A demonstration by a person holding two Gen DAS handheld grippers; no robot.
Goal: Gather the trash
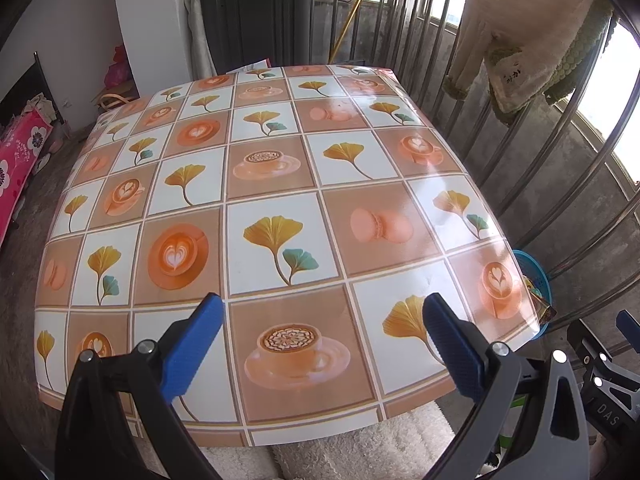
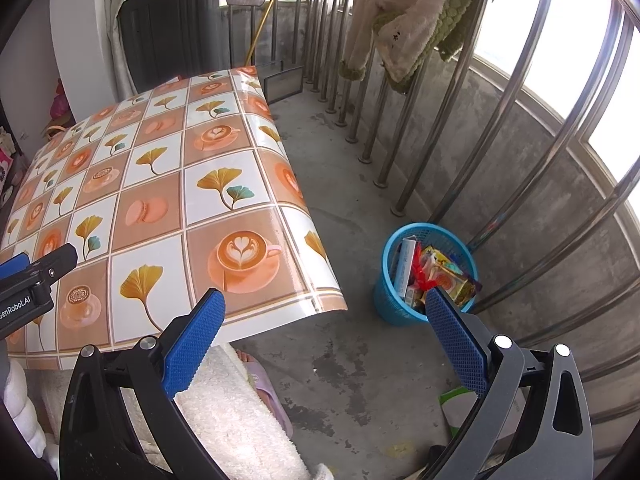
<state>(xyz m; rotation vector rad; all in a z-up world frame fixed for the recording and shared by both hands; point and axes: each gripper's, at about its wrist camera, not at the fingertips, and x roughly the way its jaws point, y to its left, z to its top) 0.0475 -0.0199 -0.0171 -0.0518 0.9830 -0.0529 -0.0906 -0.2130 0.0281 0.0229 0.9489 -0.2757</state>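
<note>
A blue plastic bin (image 2: 394, 304) stands on the concrete floor right of the table, packed with snack wrappers (image 2: 444, 276) and a white box (image 2: 405, 266). Its rim (image 1: 536, 270) peeks past the table's right edge in the left wrist view. My right gripper (image 2: 325, 304) hangs open above the floor between table and bin, holding nothing. My left gripper (image 1: 323, 312) is open over the table's near edge, with nothing between its blue pads. The table (image 1: 276, 184) carries a patterned cloth with leaves and coffee cups.
Steel railing bars (image 2: 432, 148) curve along the right behind the bin. A white-and-green paper scrap (image 2: 456, 404) lies on the floor by my right finger. A person's sandalled foot (image 2: 262, 376) and fluffy white garment (image 2: 236, 408) sit under the table's near edge. A dark cabinet (image 1: 256, 12) stands behind the table.
</note>
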